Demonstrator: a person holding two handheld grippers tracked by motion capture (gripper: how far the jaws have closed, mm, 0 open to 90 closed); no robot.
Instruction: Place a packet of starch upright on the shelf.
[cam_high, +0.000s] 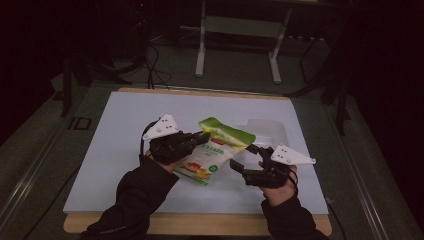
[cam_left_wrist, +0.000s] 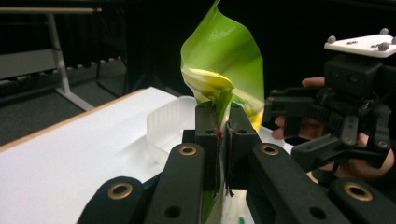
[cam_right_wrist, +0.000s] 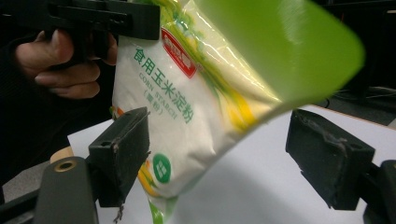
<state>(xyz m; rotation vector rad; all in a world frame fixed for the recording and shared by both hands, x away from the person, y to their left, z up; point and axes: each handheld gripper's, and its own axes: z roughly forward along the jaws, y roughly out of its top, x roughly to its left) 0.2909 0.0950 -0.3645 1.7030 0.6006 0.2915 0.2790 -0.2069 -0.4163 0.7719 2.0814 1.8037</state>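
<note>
A green and white bag of corn starch (cam_high: 216, 148) hangs tilted over the middle of the white table (cam_high: 125, 150). My left gripper (cam_high: 202, 136) is shut on the bag's upper edge, and in the left gripper view the green top (cam_left_wrist: 224, 60) curls up above its closed jaws (cam_left_wrist: 223, 135). My right gripper (cam_high: 247, 157) stands open just right of the bag. In the right gripper view the bag (cam_right_wrist: 196, 107) hangs between the two wide-apart pads (cam_right_wrist: 122, 149), close to the left one.
A clear plastic tray (cam_high: 267, 131) lies on the table behind the bag, also seen as a clear plastic tray (cam_left_wrist: 163, 128) in the left gripper view. A metal stand (cam_high: 235, 30) is on the floor beyond the table's far edge.
</note>
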